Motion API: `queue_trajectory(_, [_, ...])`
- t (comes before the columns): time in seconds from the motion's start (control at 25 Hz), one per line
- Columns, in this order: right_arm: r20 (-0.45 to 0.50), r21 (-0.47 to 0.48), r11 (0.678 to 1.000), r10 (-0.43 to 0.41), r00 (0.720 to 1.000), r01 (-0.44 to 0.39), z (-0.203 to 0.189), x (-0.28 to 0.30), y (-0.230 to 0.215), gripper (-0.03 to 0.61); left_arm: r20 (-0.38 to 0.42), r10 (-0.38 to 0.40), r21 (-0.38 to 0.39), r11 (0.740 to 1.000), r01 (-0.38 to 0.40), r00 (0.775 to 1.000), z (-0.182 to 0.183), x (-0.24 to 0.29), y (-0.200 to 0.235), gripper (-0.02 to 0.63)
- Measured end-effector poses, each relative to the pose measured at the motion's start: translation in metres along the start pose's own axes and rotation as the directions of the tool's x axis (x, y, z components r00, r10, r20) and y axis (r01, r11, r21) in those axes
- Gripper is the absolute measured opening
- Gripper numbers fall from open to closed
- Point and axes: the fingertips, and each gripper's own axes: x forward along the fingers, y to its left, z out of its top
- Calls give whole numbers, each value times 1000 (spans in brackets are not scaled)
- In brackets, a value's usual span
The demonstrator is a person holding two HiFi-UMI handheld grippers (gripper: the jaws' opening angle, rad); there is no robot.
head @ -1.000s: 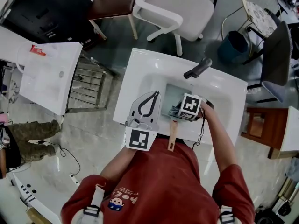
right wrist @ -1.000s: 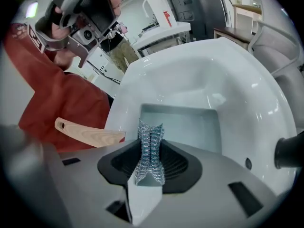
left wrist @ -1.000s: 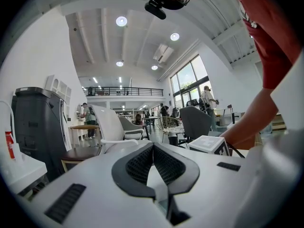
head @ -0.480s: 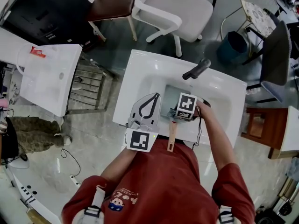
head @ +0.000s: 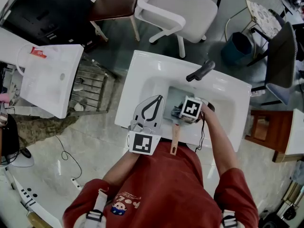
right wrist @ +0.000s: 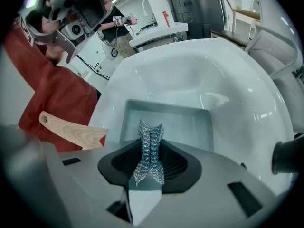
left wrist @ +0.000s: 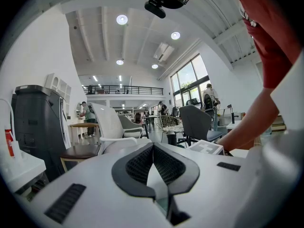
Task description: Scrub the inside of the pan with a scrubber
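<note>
**Right gripper (right wrist: 149, 144) nudges a little to the person's right over the pan (right wrist: 166, 122)**

Since 0.5 s ago its marker cube has slid slightly rightward and toward the person; the left gripper (head: 158, 97) has kept its place.

Closest in, the person's red shirt (head: 156, 189) fills the bottom of the head view. Just past it the left gripper lies over the sink's (head: 142, 75) near-left rim. Its 2 jaws are pressed together at the tips with nothing between them, and its own view looks out across the room. Beside it, the pan's wooden handle (head: 175, 139) reaches over the near rim toward the person.

The pan, rectangular and grey-green, sits in the white basin. Over its near side the right gripper's 2 jaws pinch 1 silvery mesh scrubber (right wrist: 149, 151), which stands upright between the pads. Whether the scrubber touches the pan's inside cannot be told.

Farther on, a black faucet (head: 202, 70) stands at the sink's back edge. Beyond it are a white office chair (head: 178, 8) and a brown-seated chair (head: 114, 3).
</note>
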Motion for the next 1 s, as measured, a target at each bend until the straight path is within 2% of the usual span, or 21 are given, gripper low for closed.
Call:
queue_trajectory(0.08, [-17, -13, 998, -55, 998, 55, -2, 1, -9, 132, 1, 1, -4, 1000, -1, 1000, 0, 0, 0, 17])
queue_trajectory(0.24, [7, 9, 996, -92, 996, 92, 0, 11, -18, 132, 0, 2, -2, 1000, -2, 1000, 0, 0, 1, 17])
queue_trajectory(0.44, [12, -6, 976, -216, 976, 216, -2, 17, -42, 130, -4, 3, -1, 1000, -3, 1000, -1, 0, 2, 17])
queue_trajectory(0.52, [13, -30, 958, -285, 958, 285, -4, 21, -51, 130, -9, 1, 0, 1000, -1, 1000, -3, 0, 1, 17])
queue_trajectory(0.72, [33, -86, 886, -455, 890, 456, -4, 30, -70, 127, -1, -4, 1, 1000, 4, 1000, -1, -1, -1, 17])
queue_trajectory(0.84, [24, -64, 869, -490, 871, 491, -5, 34, -76, 126, -7, -6, 0, 1000, 6, 1000, -3, -2, -1, 17])
queue_trajectory(1.0, [8, -67, 869, -491, 871, 490, -3, 34, -79, 126, -9, -6, 6, 1000, 6, 1000, -2, -3, 1, 17])
